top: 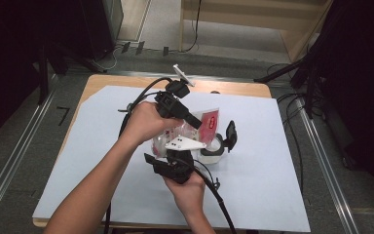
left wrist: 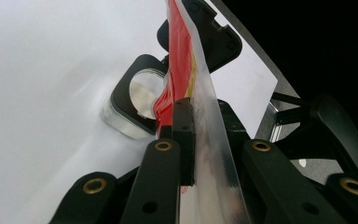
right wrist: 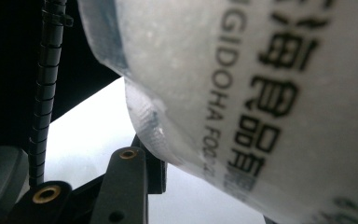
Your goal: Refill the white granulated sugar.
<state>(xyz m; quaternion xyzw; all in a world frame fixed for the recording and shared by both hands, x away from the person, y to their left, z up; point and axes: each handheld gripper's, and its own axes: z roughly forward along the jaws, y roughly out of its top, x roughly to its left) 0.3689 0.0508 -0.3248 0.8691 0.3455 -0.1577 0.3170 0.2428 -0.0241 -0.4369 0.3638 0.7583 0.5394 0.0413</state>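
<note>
A clear plastic bag (top: 205, 123) with a red label and white contents hangs over the middle of the table, held between both grippers. My left gripper (top: 197, 123) comes in from the left and is shut on the bag's flat top edge (left wrist: 186, 60), the film pinched between its jaws (left wrist: 200, 112). My right gripper (top: 169, 147) rises from below and is shut on the bag's full lower part (right wrist: 223, 93). One of its fingers (right wrist: 142, 170) presses the bag; the other is hidden behind it. Below stands a small clear container (top: 214, 150) with a black rim (left wrist: 121, 93) and its black lid (top: 231, 134) flipped open.
A white sheet (top: 272, 161) covers the wooden table (top: 102, 80). Black cables trail from both grippers toward the near edge (top: 219, 200). Dark stands and cables (top: 307, 73) line the floor at the right, and metal rails run along both sides.
</note>
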